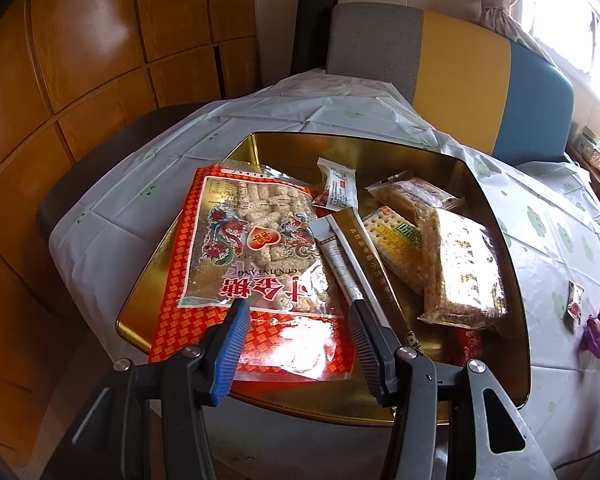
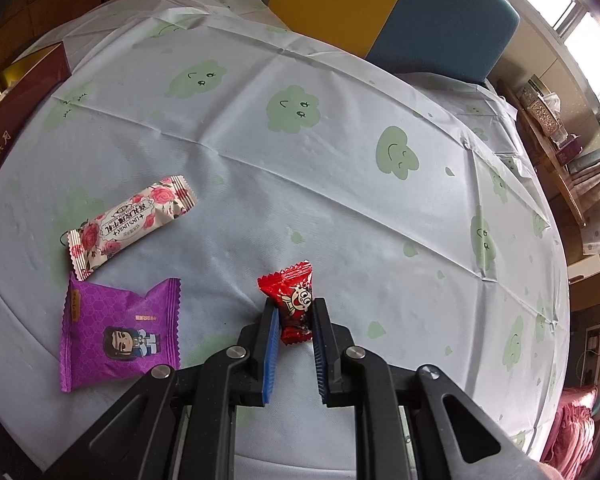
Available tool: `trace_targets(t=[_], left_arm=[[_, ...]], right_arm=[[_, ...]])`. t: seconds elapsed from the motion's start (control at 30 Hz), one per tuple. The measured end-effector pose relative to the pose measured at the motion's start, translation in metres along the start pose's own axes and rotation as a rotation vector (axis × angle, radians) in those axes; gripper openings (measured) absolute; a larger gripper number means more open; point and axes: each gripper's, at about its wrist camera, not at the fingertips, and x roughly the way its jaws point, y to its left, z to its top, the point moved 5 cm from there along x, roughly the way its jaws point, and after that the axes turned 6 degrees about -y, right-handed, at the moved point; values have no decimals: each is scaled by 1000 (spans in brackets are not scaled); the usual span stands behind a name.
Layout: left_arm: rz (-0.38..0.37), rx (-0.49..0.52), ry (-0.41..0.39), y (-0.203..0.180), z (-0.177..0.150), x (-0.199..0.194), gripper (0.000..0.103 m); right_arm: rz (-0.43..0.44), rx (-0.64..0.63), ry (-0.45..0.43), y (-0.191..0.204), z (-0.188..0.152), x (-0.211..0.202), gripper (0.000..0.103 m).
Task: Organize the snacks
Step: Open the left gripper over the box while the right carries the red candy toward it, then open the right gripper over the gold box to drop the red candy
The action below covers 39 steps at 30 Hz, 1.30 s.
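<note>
In the left wrist view a gold tin tray [image 1: 496, 208] holds a big red bag of sesame candy [image 1: 256, 256], a long gold stick packet [image 1: 364, 256], cracker packets [image 1: 460, 268] and a small white and red packet [image 1: 338, 188]. My left gripper [image 1: 298, 312] hovers open over the near end of the red bag, with nothing pinched. In the right wrist view my right gripper [image 2: 295, 307] is shut on a small red candy [image 2: 294, 300], held just above the tablecloth. A rose-patterned packet [image 2: 130, 226] and a purple packet [image 2: 120, 332] lie to its left.
A white tablecloth with green cloud faces [image 2: 300, 152] covers the round table. The tin's dark red wall [image 2: 20, 96] shows at the far left of the right wrist view. A chair with grey, yellow and blue panels [image 1: 460, 64] stands behind the table. Wooden cabinets [image 1: 80, 60] are to the left.
</note>
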Motion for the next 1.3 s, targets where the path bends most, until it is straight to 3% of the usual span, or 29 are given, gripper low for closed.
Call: trace_targets(t=[0.27,0.47,0.7,0.97,1.3], left_arm=[[4,-12,-1,8,-1,0,52],[5,-23,-4,11,0,-1,52],[14,-30,-6,15,0,-1,52],[25,-50,-2,23,0,3,52],[27,-71,14,30,-2,8,52]], right_arm=[[25,14,-31,1,12,-5,16],[79,13,-106,25,30,-32,16],[208,-57,-197,95,57,-69,16],[443,-118,-265,191,100,-102,16],[569,-95,-276,282,164,-96,21]])
